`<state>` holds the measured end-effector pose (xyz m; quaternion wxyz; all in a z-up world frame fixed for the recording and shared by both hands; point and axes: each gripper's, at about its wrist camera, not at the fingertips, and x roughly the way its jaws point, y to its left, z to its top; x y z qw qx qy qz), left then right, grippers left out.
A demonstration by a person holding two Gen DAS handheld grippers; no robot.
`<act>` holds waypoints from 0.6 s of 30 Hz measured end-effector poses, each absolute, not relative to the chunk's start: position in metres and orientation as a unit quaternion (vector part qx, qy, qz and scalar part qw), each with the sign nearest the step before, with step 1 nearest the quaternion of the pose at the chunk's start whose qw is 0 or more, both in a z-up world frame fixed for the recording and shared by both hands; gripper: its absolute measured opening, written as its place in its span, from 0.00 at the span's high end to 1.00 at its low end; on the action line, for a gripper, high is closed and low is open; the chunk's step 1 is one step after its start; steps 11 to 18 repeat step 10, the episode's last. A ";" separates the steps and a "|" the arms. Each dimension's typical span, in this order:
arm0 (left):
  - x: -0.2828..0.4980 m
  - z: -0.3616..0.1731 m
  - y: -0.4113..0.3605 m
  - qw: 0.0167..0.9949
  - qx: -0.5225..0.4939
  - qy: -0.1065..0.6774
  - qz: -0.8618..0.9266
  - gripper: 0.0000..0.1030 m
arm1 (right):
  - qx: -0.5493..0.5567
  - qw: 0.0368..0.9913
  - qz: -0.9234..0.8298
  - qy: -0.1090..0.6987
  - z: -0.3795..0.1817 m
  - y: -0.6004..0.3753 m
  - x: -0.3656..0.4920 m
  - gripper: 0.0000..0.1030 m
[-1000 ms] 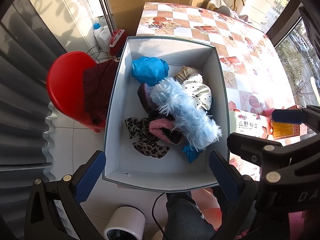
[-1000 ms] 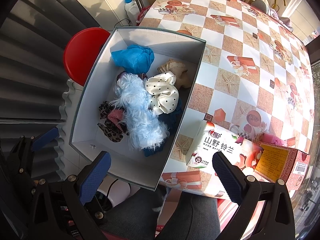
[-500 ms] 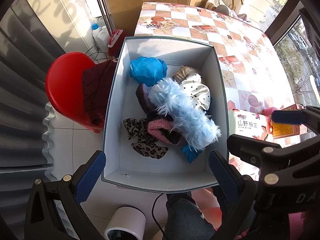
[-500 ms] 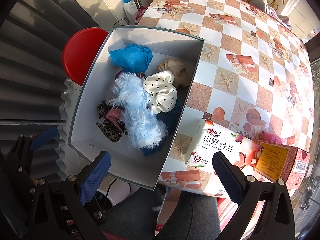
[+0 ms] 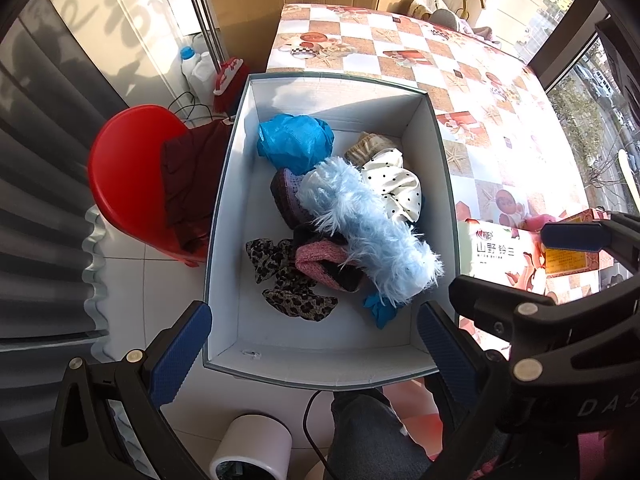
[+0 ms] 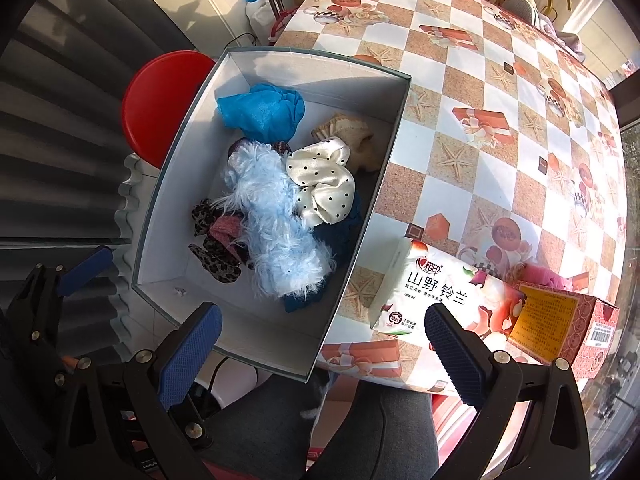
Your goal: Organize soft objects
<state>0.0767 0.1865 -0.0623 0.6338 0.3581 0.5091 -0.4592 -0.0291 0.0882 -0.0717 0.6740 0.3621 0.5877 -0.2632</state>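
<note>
A white open box [image 5: 236, 184] [image 6: 176, 184] holds several soft things: a fluffy light-blue piece [image 5: 368, 232] [image 6: 276, 216], a blue cloth [image 5: 296, 142] [image 6: 262, 110], a white polka-dot scrunchie [image 5: 394, 184] [image 6: 322, 184], a leopard-print piece [image 5: 288, 280] [image 6: 216, 256], a pink knit piece [image 5: 320, 260] and a beige piece [image 5: 366, 146] [image 6: 352, 136]. My left gripper [image 5: 314, 350] is open and empty, held above the box's near edge. My right gripper [image 6: 322, 350] is open and empty, above the box's near right corner.
The box sits at the corner of a checkered tablecloth table [image 6: 500, 80]. A tissue pack [image 6: 444, 288] [image 5: 496, 248] and a pink carton [image 6: 560, 320] lie near the table's front edge. A red stool [image 5: 124, 184] with dark cloth stands left. A white roll [image 5: 252, 448] stands on the floor.
Both grippers have stayed open and empty. The views shifted only slightly; the box's contents have not moved.
</note>
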 end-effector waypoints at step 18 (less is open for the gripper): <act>0.082 -0.051 0.189 0.647 0.321 0.498 -0.480 0.00 | 0.373 0.674 -0.271 0.577 -0.069 0.083 -0.033 0.01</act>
